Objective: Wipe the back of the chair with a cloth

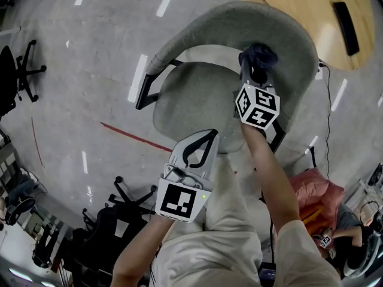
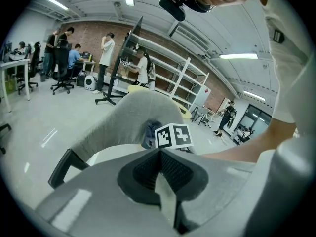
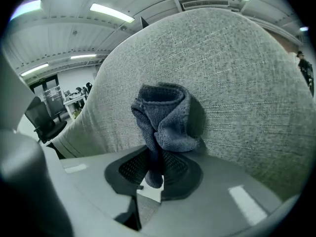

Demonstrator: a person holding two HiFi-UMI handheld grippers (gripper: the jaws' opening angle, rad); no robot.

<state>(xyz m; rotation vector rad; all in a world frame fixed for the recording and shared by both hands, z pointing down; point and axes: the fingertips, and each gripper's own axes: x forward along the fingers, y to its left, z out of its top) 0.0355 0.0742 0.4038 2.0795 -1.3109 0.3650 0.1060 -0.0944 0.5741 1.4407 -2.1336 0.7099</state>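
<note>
Head view, looking steeply down: a grey upholstered chair stands on a concrete floor. The right tool reaches across the chair's seat to the inner face of its curved back. Its jaws are clamped on a bunched dark blue cloth, which is pressed against the fabric partway up the chair back. Right gripper view shows the cloth's lower end pinched between the jaws, with its folded bulk touching the chair back. The left tool is held above the front edge of the chair's seat, its jaws closed together with nothing between them.
</note>
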